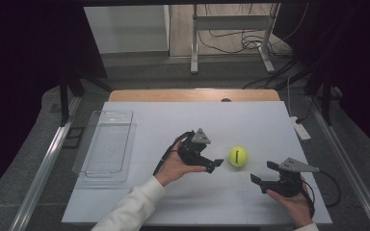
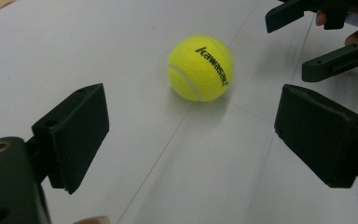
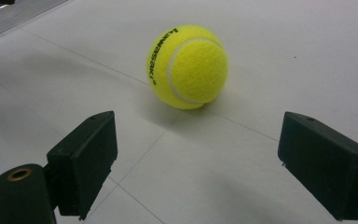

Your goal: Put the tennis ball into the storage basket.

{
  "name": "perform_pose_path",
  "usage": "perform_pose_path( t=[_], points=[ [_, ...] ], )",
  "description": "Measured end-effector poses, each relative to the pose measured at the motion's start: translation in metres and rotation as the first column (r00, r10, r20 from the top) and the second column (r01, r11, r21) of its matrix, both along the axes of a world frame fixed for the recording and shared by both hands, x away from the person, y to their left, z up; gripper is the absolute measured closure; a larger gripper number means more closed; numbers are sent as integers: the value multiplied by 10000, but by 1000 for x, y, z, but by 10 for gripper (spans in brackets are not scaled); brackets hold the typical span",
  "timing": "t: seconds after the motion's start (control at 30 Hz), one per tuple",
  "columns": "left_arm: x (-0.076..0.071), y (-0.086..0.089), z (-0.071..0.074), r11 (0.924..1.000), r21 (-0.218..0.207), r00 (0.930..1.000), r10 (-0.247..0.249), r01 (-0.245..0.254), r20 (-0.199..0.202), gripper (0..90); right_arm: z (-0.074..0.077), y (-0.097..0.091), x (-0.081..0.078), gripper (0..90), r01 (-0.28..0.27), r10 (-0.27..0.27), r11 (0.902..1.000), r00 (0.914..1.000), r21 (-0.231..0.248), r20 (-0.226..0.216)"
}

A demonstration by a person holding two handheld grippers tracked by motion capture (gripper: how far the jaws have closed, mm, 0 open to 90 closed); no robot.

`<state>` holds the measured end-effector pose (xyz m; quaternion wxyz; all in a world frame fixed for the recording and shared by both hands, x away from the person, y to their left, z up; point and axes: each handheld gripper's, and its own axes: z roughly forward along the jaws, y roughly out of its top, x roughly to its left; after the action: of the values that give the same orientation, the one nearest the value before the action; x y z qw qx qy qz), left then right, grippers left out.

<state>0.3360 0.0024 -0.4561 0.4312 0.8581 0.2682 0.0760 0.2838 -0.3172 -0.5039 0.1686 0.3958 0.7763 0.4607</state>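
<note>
A yellow tennis ball with black lettering lies on the white counter, a little toward four o'clock of the counter's middle, resting free with nothing touching it. In the left gripper view the ball sits ahead of the jaws at about twelve o'clock, and in the right gripper view it also sits ahead at twelve, clear of both pads.

The left gripper is just beside the ball at its nine o'clock, held in the person's left hand, jaws spread wide and empty, pointing at the ball. The right gripper lies near the ball at about four o'clock, held in the right hand, jaws likewise spread wide with nothing between them. In the left gripper view the right gripper appears at one o'clock, beyond the ball.

Well apart, at the ball's nine o'clock near the counter's edge, lies a clear plastic tray; it looks empty, though its transparency makes this hard to confirm. A white sleeve covers the left forearm. Beyond the counter at twelve o'clock, cables trail on the floor around metal stand legs.
</note>
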Motion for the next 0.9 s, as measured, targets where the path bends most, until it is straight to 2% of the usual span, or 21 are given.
perform_pose_path(
  t=[0.9],
  points=[
    [14,-20,-9,9997,208,9996,-145,150,-243,107,0,0,0,118,16,-16,10000,10000,8,-30]
  ],
)
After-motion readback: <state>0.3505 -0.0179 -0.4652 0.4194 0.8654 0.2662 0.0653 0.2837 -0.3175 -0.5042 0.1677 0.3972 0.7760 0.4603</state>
